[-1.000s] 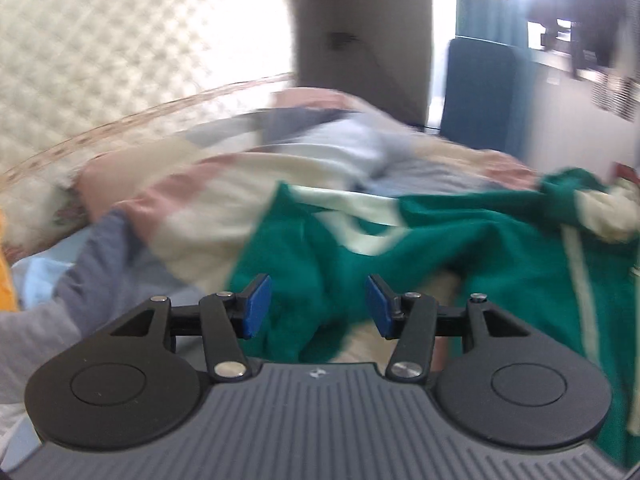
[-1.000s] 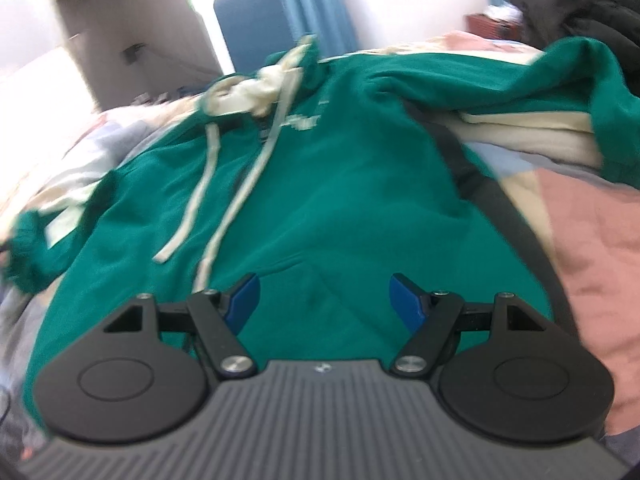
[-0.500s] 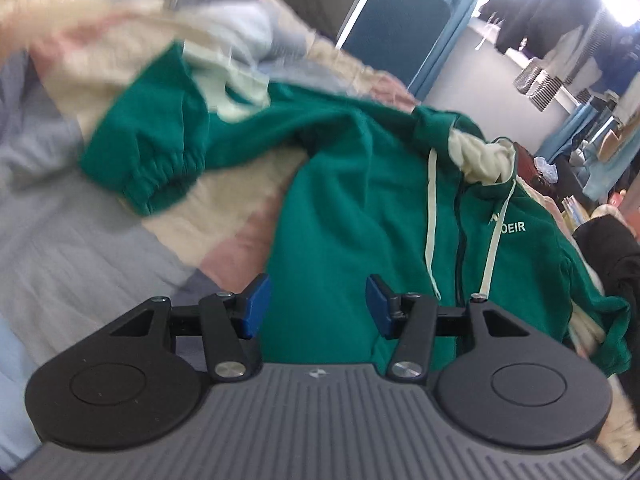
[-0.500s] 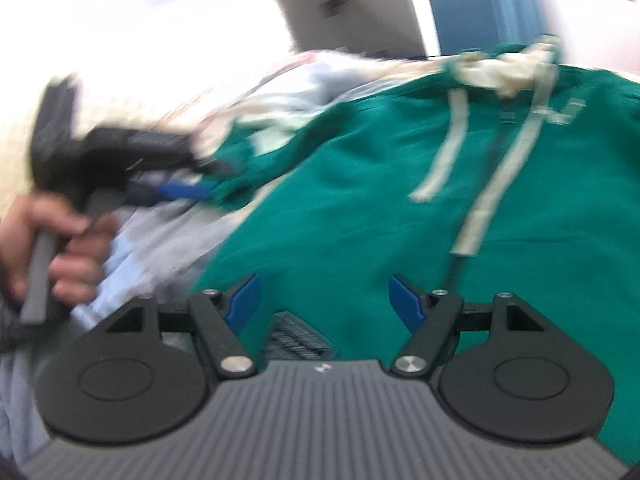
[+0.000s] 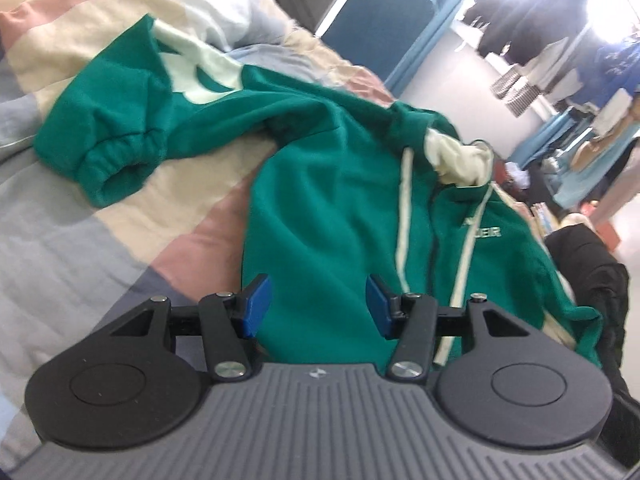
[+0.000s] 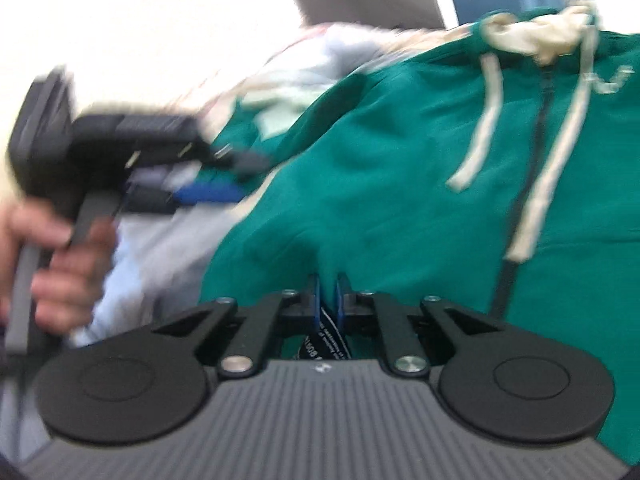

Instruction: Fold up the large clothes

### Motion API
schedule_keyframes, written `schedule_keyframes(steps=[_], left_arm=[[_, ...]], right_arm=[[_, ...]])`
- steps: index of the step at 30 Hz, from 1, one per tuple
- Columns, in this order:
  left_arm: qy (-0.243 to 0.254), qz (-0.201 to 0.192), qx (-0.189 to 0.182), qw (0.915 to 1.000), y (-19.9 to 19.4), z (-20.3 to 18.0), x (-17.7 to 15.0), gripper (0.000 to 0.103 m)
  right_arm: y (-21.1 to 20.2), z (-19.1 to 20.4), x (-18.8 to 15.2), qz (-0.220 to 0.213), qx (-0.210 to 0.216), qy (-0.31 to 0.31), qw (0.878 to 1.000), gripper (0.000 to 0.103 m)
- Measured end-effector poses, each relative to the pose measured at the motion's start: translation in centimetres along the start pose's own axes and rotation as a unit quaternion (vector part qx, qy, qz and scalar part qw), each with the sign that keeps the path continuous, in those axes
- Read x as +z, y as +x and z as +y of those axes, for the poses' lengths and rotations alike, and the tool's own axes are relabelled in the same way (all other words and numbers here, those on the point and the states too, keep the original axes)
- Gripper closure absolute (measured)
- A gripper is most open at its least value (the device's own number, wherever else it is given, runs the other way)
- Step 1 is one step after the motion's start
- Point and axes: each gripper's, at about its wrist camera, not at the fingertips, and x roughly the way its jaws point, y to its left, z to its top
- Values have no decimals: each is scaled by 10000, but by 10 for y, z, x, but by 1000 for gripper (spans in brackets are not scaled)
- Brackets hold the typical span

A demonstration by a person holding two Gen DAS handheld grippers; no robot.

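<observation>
A green zip hoodie point(image 5: 340, 200) with a cream hood point(image 5: 460, 156) and cream drawstrings lies face up on the bed. One sleeve is flung out to the left, its cuff point(image 5: 112, 168) resting on the quilt. My left gripper point(image 5: 316, 300) hovers open over the hoodie's lower left side with nothing pinched. In the right wrist view the left gripper point(image 6: 224, 176) shows at the left edge, held by a hand point(image 6: 60, 264). My right gripper point(image 6: 327, 292) is shut on the hoodie point(image 6: 400, 160) at its hem. A black label point(image 6: 328, 340) hangs under the pads.
A patchwork quilt point(image 5: 80, 260) in pink, cream and grey covers the bed. A blue panel point(image 5: 384, 28) stands behind the bed. A black garment point(image 5: 592, 272) lies at the hoodie's right. Hanging clothes point(image 5: 540, 48) fill the far right.
The right gripper slid left along the hem and its jaws shut on the green fabric. The left gripper swung from the quilt and sleeve to point down over the hoodie's body, still open.
</observation>
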Motion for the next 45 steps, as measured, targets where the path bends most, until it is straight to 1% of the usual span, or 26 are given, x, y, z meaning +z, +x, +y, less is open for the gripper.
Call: schedule_keyframes(steps=[3, 5, 8, 10, 12, 14, 16, 17, 18, 19, 20, 21, 22, 23, 25, 26, 28, 30, 32, 35, 37, 39, 41, 43, 44, 45], left_arm=[[98, 352, -345, 9987, 11, -7, -5, 45], [356, 626, -388, 9966, 20, -17, -11, 44], [812, 946, -468, 9911, 31, -33, -22, 43], [1096, 1090, -566, 9864, 36, -42, -30, 43], [1303, 1262, -765, 9804, 38, -48, -38, 42], [1553, 1257, -765, 9768, 36, -55, -46, 42], [1739, 1197, -647, 9753, 33, -59, -54, 43], [1794, 1115, -561, 9758, 30, -60, -58, 52], [1918, 1037, -389, 9752, 27, -62, -61, 70], [2114, 1023, -234, 9718, 23, -65, -64, 75], [2123, 947, -187, 9724, 17, -65, -62, 82], [1980, 893, -217, 9759, 10, -61, -59, 86], [1895, 892, -192, 9776, 4, -58, -56, 88], [1856, 900, -101, 9784, -2, -56, -53, 90], [1638, 851, 72, 9828, -18, -50, -43, 91], [1453, 863, 107, 9856, -26, -46, -38, 91], [1057, 765, 176, 9913, -45, -34, -26, 91], [818, 834, 281, 9928, -56, -25, -18, 91], [702, 1036, 583, 9904, -61, -17, -17, 91], [603, 1491, 1118, 9806, -53, -5, -23, 91], [461, 1716, 1423, 9737, -42, 3, -26, 91], [268, 1774, 1601, 9707, -33, 11, -27, 90], [386, 1762, 1736, 9682, -29, 9, -28, 90], [490, 1725, 1735, 9684, -31, 5, -28, 89], [537, 1696, 1724, 9688, -32, 2, -29, 86], [545, 1670, 1718, 9693, -35, 1, -26, 74]], right_arm=[[-3, -23, 1, -128, -261, 419, 9987, 94], [-1, -38, -3, -104, -326, 746, 9966, 93], [0, -57, -7, -24, -245, 1304, 9912, 93], [3, -60, -6, -14, -194, 1480, 9888, 93], [4, -60, -7, -17, -171, 1536, 9880, 93], [4, -59, -9, -25, -183, 1552, 9877, 92], [5, -62, -7, -34, -159, 1600, 9870, 89], [4, -62, -8, -35, -146, 1634, 9865, 88], [2, -63, -8, -25, -128, 1684, 9856, 88], [-2, -63, -8, -4, -113, 1805, 9835, 88], [-6, -63, -8, 22, -52, 1928, 9812, 85], [-10, -62, -8, 39, -12, 1984, 9801, 83], [-16, -57, -8, 24, -33, 1943, 9809, 81], [-24, -51, -8, -19, -76, 1826, 9832, 80], [-39, -39, -10, -93, -199, 1573, 9873, 80], [-46, -35, -11, -122, -257, 1476, 9886, 80], [-60, -28, -14, -185, -330, 1311, 9906, 80], [-72, -22, -15, -242, -453, 1098, 9926, 80], [-78, -16, -15, -283, -710, 835, 9936, 80], [-77, -14, -15, -259, -1050, 607, 9923, 80], [-70, -17, -18, -120, -1311, 528, 9899, 80], [-61, -23, -23, 108, -1568, 478, 9864, 80], [-53, -35, -27, 373, -1522, 780, 9846, 80], [-53, -46, -29, 412, -1385, 1141, 9829, 80], [-55, -49, -28, 367, -1350, 1251, 9822, 80], [-58, -51, -27, 299, -1336, 1307, 9819, 80]])
